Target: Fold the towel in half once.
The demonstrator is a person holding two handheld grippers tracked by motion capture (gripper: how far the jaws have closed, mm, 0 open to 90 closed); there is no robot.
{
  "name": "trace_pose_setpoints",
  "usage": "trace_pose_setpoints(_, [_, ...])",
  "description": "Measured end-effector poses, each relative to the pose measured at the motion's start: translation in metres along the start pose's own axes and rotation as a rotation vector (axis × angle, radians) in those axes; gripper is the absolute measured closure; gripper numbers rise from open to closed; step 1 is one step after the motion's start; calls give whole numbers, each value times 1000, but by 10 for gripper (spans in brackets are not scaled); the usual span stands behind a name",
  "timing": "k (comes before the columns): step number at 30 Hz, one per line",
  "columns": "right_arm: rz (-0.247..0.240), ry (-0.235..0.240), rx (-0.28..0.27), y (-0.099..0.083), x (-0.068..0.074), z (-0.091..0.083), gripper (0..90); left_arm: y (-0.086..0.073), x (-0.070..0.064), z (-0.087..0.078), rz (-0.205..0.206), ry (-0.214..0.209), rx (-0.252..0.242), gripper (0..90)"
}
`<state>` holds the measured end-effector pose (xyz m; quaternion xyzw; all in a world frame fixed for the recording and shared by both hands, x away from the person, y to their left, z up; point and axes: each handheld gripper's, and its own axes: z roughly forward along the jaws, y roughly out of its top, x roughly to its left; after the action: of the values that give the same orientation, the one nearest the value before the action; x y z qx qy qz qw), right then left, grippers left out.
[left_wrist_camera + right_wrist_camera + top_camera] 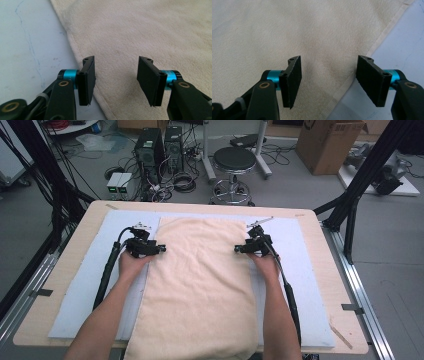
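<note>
From the high view, a cream towel (192,290) is lying lengthwise down the middle of a pale blue mat (300,250) that is covering the wooden tabletop (87,222); the towel's near end is hanging over the tabletop's front edge. The left tongs (161,249) are sitting at the towel's left edge and the right tongs (237,249) at its right edge, both toward the far end and pointing inward at each other. Each is being held in a hand (131,265), with a black cable trailing back along the forearm. A stool (234,162) is standing on the floor beyond the tabletop.

In the left gripper view, the left tongs (116,80) are gaping wide with nothing between them, straddling the towel's (150,37) hemmed edge; the mat (27,47) is lying to the left.

In the right gripper view, the right tongs (329,81) are likewise spread apart and empty over the towel's (287,32) hem, with the mat (404,47) showing at right.
</note>
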<state>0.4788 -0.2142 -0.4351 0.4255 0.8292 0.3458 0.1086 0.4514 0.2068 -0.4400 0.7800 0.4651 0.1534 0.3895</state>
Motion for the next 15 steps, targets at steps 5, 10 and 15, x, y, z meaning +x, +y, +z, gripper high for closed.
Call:
trace_pose_setpoints(5, [-12, -11, -2, 0, 0, 0, 391, 1, 0, -1, -8, 23, -17, 473])
trace_pose_setpoints(10, [-24, -22, 14, 0, 0, -1, 410, 0, 1, 0, -12, 29, -11, 484])
trace_pose_setpoints(15, [-36, -49, 14, -1, 3, 0, 427, 0, -3, 1, 7, 76, 2, 552])
